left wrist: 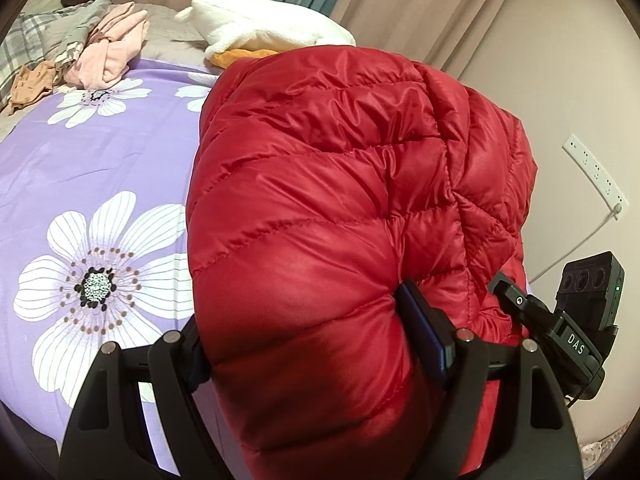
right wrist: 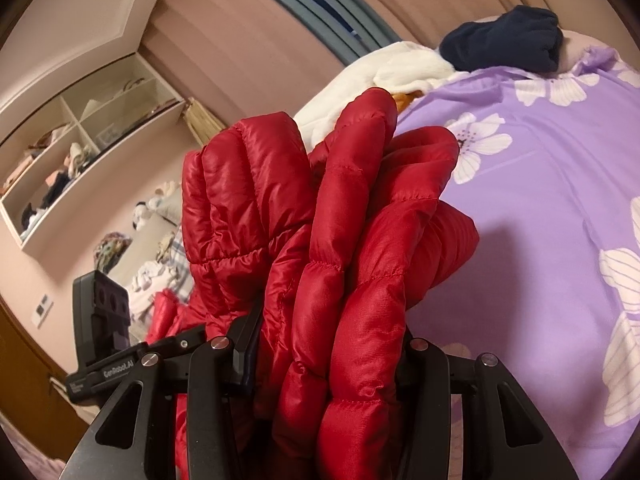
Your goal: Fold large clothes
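A red quilted down jacket (left wrist: 340,184) is held up over a bed with a purple flowered sheet (left wrist: 100,168). My left gripper (left wrist: 304,336) is shut on a thick puffy fold of it, which bulges between the two black fingers and hides the left pad. In the right wrist view the red jacket (right wrist: 320,220) is bunched in several layers, and my right gripper (right wrist: 328,344) is shut on that bundle. The right gripper (left wrist: 520,312) also shows at the lower right of the left wrist view, against the jacket's edge.
A pile of pink, grey and tan clothes (left wrist: 80,52) lies at the bed's far left. A white fleece over something orange (left wrist: 264,32) sits at the far end, with a dark blue garment (right wrist: 504,40) near it. Curtains and a wall shelf (right wrist: 80,128) stand behind.
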A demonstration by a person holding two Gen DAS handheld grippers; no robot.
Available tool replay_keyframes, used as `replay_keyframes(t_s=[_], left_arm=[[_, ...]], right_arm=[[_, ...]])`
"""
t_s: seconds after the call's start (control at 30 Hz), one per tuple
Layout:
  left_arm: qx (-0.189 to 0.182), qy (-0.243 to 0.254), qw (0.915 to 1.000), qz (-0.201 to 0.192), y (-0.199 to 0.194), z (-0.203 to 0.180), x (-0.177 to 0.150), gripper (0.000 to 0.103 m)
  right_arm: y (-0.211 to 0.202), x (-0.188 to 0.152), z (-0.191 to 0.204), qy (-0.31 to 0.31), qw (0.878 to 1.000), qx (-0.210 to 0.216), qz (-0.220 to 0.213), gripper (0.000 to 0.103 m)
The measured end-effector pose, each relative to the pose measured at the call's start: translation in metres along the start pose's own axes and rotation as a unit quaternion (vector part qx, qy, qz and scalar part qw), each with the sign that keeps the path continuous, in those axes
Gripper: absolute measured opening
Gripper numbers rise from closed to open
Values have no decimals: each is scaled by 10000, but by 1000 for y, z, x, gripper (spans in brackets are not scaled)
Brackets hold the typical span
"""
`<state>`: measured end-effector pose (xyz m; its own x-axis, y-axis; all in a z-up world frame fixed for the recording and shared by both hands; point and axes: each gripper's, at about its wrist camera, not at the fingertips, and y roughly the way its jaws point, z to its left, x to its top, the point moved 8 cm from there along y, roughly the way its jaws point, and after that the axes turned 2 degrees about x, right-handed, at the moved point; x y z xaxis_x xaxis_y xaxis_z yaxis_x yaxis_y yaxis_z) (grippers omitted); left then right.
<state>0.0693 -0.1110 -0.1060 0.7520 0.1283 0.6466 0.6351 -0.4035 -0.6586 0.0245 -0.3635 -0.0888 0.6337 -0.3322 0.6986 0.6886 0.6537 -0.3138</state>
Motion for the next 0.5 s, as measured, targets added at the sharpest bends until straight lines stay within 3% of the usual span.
replay_keyframes(t_s=[0.5], left_arm=[[52,-212,9996,-177,-16,4,-4,80]], right_arm=[[22,3,25,-231,9995,121,166,47]])
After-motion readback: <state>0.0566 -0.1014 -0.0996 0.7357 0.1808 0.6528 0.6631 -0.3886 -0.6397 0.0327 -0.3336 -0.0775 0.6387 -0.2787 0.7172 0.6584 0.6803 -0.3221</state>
